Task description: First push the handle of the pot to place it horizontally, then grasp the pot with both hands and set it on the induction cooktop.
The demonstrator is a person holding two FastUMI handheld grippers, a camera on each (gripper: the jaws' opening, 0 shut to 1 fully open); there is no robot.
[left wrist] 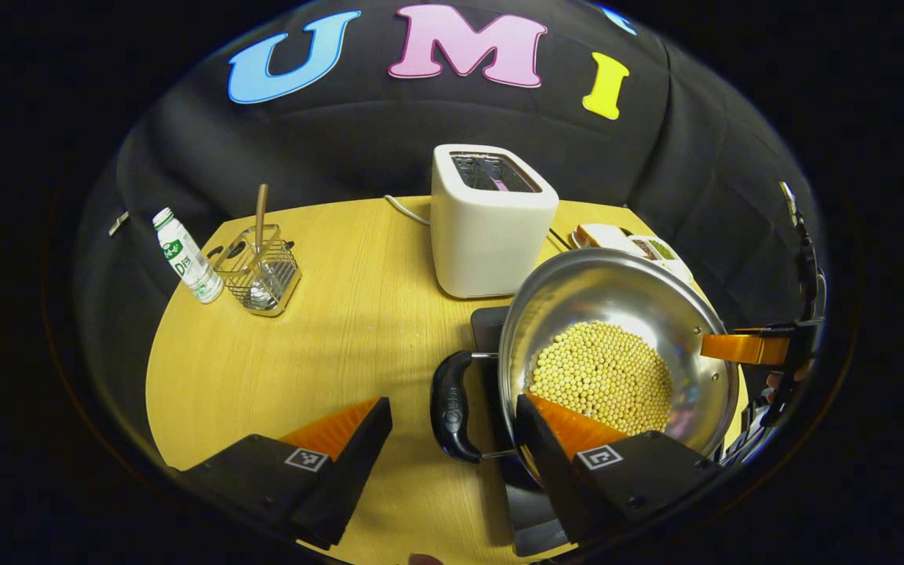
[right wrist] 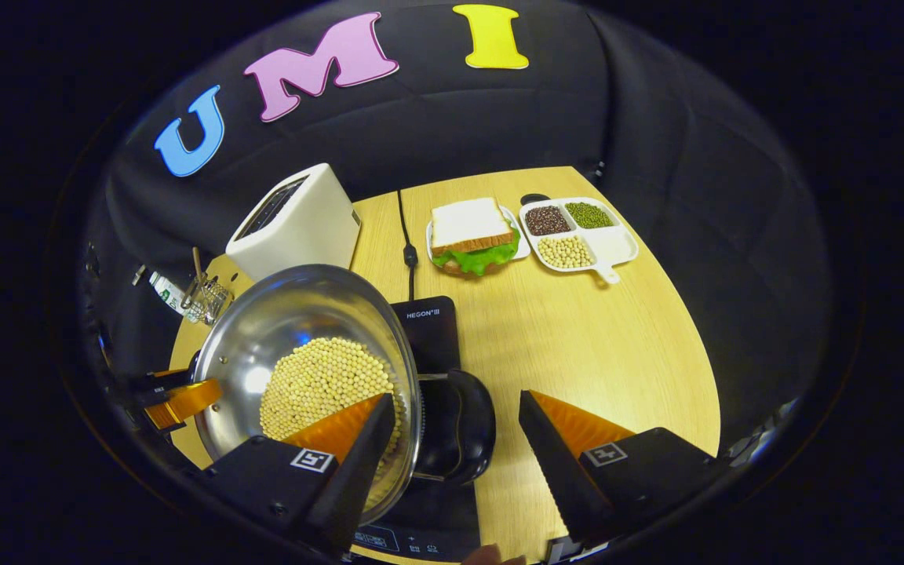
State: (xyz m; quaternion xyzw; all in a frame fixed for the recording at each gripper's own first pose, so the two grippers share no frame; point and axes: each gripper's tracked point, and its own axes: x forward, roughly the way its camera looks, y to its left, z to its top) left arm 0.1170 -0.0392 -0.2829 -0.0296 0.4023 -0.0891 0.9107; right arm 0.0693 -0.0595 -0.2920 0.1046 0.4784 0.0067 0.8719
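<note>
Pot (left wrist: 617, 353) of soybeans (left wrist: 601, 377) on induction cooktop (right wrist: 428, 329). Left gripper (left wrist: 452, 439), right gripper (right wrist: 456, 439): both released, each straddling a black handle (left wrist: 452, 406) at 6 o'clock. Toaster (left wrist: 491, 220) at 12 o'clock.

The left gripper (left wrist: 452, 428) has two wedge-shaped fingers that widen into blocky bodies toward the camera, each body carrying a small square black-and-white marker on its upper face and small round screws lower down. The inner faces of its fingers (left wrist: 554, 451) are ridged. The right gripper (right wrist: 456, 435) is built the same way: tapered fingers (right wrist: 358, 447), ribbed inner faces, one square marker on each body.
</note>
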